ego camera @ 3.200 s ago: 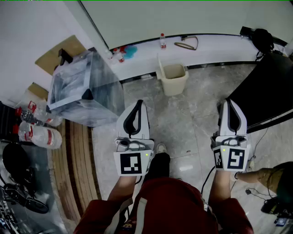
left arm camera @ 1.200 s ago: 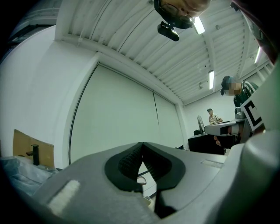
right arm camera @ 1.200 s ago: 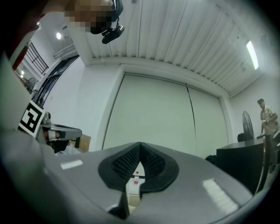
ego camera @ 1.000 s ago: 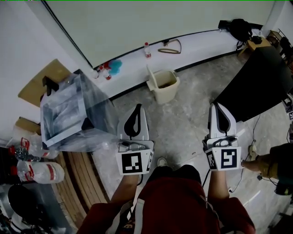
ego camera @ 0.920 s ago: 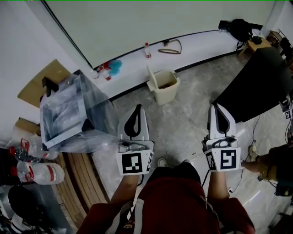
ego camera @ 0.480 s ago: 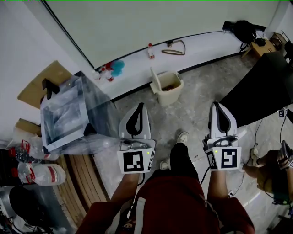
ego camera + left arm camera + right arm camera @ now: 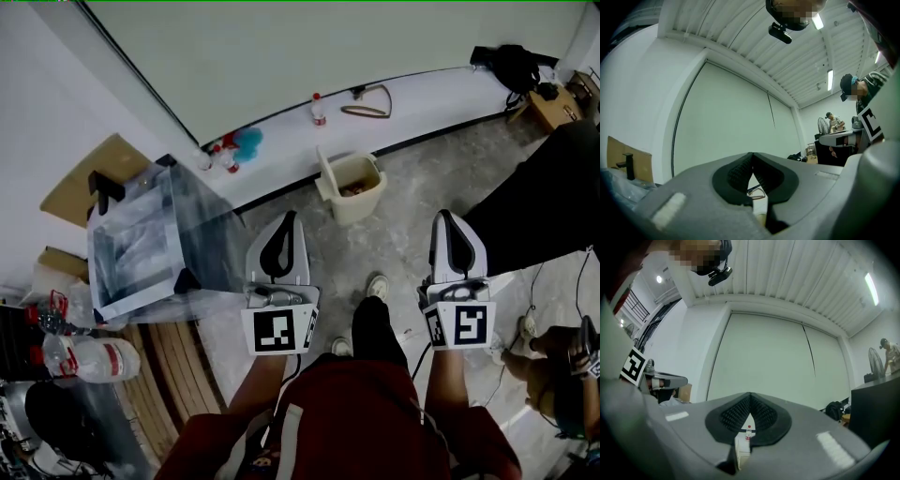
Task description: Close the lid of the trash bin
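Pointing toward trash bin (image 7: 354,181) — left gripper (image 7: 287,217), right gripper (image 7: 444,216) parallel | both jaws closed, empty

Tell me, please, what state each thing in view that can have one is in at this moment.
trash bin: open, something lying inside
lid: raised, standing upright at the bin's edge
left gripper: shut, empty
right gripper: shut, empty
bottle behind the bin: upright

Head cam steeply down, gripper cams low, near-level fwd, all share trash bin (image 7: 361,202) & wall (image 7: 281,56)
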Tool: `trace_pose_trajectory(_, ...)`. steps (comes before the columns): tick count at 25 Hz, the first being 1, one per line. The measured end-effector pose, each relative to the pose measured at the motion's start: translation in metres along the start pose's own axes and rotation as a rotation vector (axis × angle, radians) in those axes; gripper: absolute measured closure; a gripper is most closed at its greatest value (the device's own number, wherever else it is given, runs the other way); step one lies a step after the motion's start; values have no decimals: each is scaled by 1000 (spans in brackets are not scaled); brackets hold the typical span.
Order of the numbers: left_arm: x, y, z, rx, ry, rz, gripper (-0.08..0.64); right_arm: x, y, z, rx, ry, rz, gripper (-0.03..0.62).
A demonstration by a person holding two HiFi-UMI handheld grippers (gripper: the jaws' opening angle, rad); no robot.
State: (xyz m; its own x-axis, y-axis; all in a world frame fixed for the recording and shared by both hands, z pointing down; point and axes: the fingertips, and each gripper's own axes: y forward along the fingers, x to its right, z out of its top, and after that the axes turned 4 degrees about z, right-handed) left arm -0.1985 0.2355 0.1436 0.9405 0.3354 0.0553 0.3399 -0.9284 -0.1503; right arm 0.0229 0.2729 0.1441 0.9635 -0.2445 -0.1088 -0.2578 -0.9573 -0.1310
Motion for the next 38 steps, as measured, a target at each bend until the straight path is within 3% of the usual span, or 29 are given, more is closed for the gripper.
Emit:
trace_pose_trajectory(27, 63, 243, -31, -74, 40, 35, 555, 196, 168, -59, -34, 66, 24, 592)
trace_pose_trajectory(32, 63, 262, -36, -86, 58, 86, 555, 209, 196, -72, -47, 78, 83, 592)
trace_pose_trajectory(38, 35, 266, -62, -133, 52, 156, 555, 190, 230, -94, -72, 98, 156, 592)
